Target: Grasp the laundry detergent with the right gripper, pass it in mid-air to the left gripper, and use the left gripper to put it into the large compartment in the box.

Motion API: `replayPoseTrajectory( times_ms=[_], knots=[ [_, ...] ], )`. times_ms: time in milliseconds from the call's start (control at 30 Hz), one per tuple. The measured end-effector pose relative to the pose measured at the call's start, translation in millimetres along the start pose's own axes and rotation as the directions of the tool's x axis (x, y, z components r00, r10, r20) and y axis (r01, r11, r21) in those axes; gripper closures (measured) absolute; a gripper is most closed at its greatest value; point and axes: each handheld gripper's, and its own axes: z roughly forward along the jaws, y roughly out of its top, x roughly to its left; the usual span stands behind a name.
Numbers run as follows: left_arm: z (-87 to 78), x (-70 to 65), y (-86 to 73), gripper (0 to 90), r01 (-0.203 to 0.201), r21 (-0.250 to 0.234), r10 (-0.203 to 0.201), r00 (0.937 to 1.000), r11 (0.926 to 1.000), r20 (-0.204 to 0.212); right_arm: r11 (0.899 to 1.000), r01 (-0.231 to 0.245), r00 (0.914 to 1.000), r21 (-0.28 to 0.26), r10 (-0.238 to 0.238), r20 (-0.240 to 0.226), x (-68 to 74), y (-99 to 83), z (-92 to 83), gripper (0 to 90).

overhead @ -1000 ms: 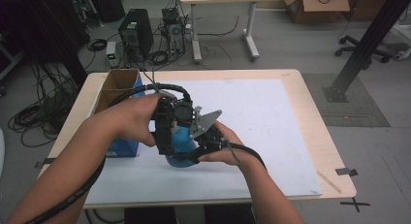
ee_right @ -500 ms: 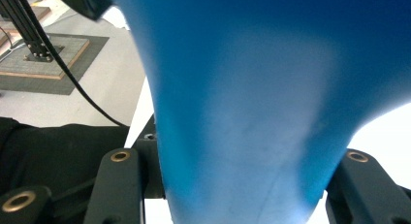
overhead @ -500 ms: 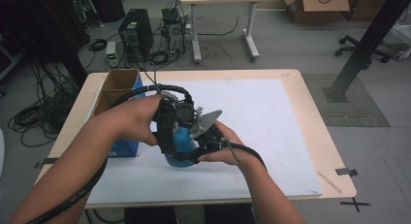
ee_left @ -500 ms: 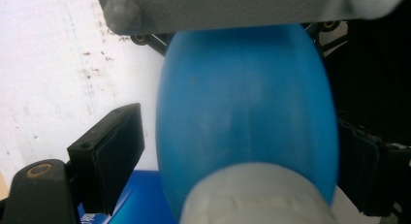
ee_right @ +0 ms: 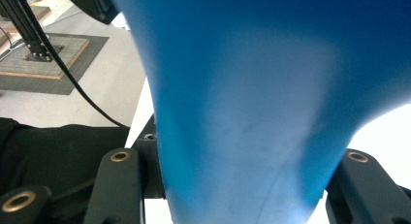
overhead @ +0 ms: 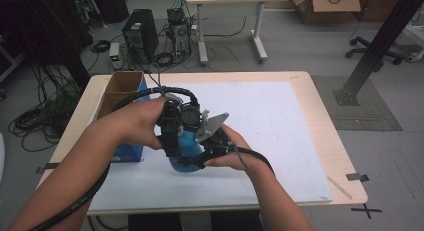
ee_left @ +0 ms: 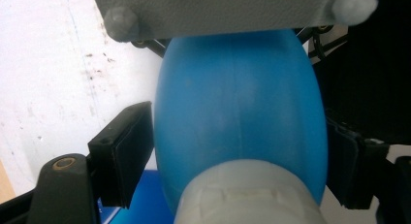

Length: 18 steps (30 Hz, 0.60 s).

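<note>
Smooth matt blue rubber bulb point(ee_left: 240, 112), pale wooden table point(overhead: 320, 106)

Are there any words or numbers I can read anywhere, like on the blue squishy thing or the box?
No text can be read anywhere.
Blue bulb: plain, no print.
Blue box on the table: no legible label.
Cardboard box on the floor: too small and blurred to read.
Computer tower: no readable marks.
</note>
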Motion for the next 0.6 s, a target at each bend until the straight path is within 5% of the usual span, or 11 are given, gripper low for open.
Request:
replayPoseTrajectory(
  times_ms=[600],
  knots=[
    [0.3,-1.2,-1.0,33.2,0.001,-0.002,-0.001,1.0000,1.0000,-0.005,1.000,0.008,1.0000,-0.002,-0.008,-0.001,0.4,-0.8,0.5,45.5]
  ],
)
